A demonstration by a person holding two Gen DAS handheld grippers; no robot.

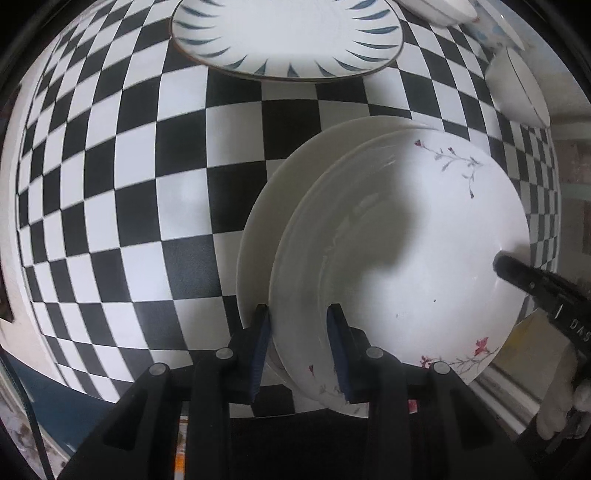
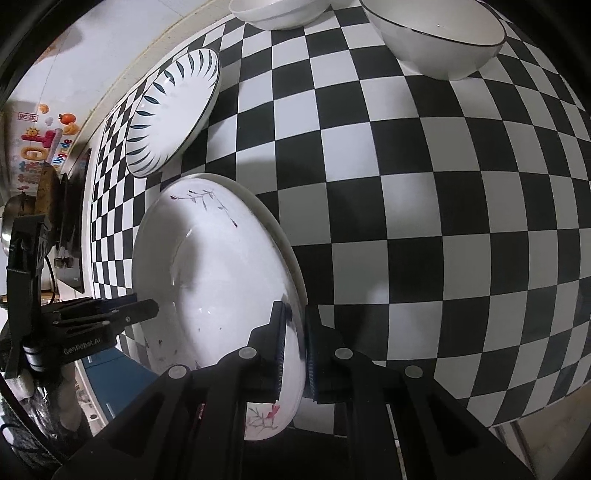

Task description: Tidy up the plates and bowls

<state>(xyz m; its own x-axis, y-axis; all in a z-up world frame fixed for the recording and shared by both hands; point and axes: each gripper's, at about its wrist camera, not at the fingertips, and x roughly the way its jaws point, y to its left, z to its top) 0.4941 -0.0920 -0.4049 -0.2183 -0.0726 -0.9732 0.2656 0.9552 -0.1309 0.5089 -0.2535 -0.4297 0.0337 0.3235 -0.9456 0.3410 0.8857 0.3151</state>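
A white floral plate (image 1: 413, 258) lies stacked on a plain white plate (image 1: 280, 206) over the checkered tablecloth. My left gripper (image 1: 299, 354) is shut on the near rim of the stack. My right gripper (image 2: 293, 350) is shut on the opposite rim of the floral plate (image 2: 214, 280); its finger also shows in the left wrist view (image 1: 517, 269). The left gripper also shows in the right wrist view (image 2: 140, 310). A plate with a blue leaf pattern (image 1: 284, 33) (image 2: 173, 110) lies farther back on the cloth.
A black-rimmed white bowl (image 2: 436, 37) and a plain white bowl (image 2: 277, 13) stand at the far edge of the cloth (image 2: 443, 221). More white bowls (image 1: 521, 88) sit at the left view's upper right. The table edge (image 2: 122, 96) runs along the left.
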